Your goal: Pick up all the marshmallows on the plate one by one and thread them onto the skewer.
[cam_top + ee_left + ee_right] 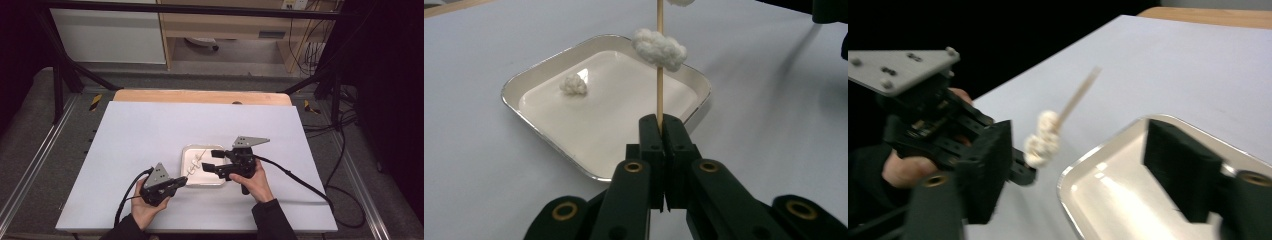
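Left gripper [659, 125] jaws pinch skewer [659, 95] at frame centre, over tray [524, 82]; right gripper [212, 160] jaws spread, apparently empty.

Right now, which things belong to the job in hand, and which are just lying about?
In the job:
left hand-held gripper, shut on the skewer
white pieces on the skewer
loose white piece
tray
right hand-held gripper, open

Just about:
cables on the floor
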Demonstrator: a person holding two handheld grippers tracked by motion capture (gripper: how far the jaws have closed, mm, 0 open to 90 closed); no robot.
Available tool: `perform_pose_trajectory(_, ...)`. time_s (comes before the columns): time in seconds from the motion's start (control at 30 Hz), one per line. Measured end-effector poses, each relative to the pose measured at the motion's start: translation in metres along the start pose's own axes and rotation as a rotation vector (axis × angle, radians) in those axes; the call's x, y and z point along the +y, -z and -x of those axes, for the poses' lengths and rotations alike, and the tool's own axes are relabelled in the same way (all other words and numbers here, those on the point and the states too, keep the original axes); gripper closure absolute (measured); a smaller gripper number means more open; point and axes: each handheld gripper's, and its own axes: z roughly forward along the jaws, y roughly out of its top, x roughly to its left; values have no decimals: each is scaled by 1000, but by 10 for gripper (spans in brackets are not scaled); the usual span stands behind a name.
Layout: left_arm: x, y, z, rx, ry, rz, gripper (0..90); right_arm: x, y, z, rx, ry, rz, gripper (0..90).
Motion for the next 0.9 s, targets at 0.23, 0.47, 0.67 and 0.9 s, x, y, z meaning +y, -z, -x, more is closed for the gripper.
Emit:
perform_pose_trajectory(0.23, -1, 8, -7, 9, 11, -14, 888, -16, 19, 16, -117, 14, -60, 120)
perform_pose_trajectory(0.47, -2, 21, -17, 18, 23, -39, 888, -24, 35, 26, -204, 21, -105, 47)
perform_pose_trajectory(0.67, -8, 33, -25, 27, 42, -53, 888, -19, 40, 26, -219, 21, -87, 30)
perform_pose_trajectory(0.9, -17, 46, -33, 21, 73, -44, 888, -12, 35, 24, -252, 30, -105, 8)
